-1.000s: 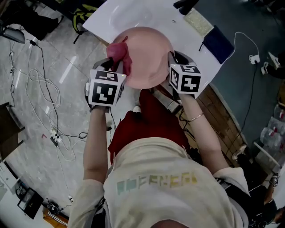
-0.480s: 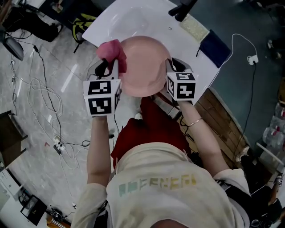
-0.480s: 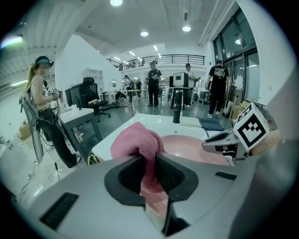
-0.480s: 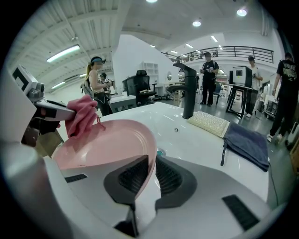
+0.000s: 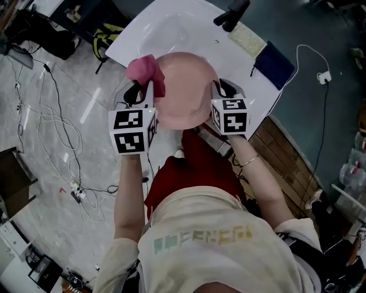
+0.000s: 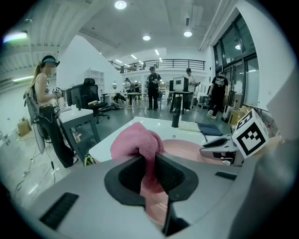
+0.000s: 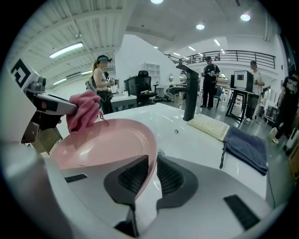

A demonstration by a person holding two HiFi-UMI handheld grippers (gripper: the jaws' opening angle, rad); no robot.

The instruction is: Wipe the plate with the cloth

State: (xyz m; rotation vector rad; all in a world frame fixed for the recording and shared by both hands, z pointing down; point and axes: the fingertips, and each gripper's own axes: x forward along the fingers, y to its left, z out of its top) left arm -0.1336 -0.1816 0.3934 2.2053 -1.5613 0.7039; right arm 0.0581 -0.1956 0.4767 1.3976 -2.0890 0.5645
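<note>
Plate hold: the right gripper [image 7: 153, 169] has its jaws closed on the plate [image 7: 100, 147], with the pink rim passing between the two pads.
Cloth hold: the left gripper [image 6: 148, 164] is pinched on the pink cloth [image 6: 138, 140], which bunches above and ahead of the jaw tips; a tail hangs below them.
Cloth to plate: the bunch sits at the plate's left rim, touching it or just over it; I cannot tell which.
Direction that matters: the plate's face lies to the right of the left jaws, so the wipe would likely sweep rightward, toward the right gripper.
Plate pose: round, so it has no long axis; hollow face up, slightly tilted, held above the white sink counter [image 5: 171, 26].
Cloth axis: runs forward along the left jaws.
Nearer hand: the left, which carries the cloth.
Beyond: a dark faucet [image 5: 231, 14], a pale sponge [image 5: 247, 31] and a dark blue towel [image 5: 275, 63] lie on the counter.
</note>
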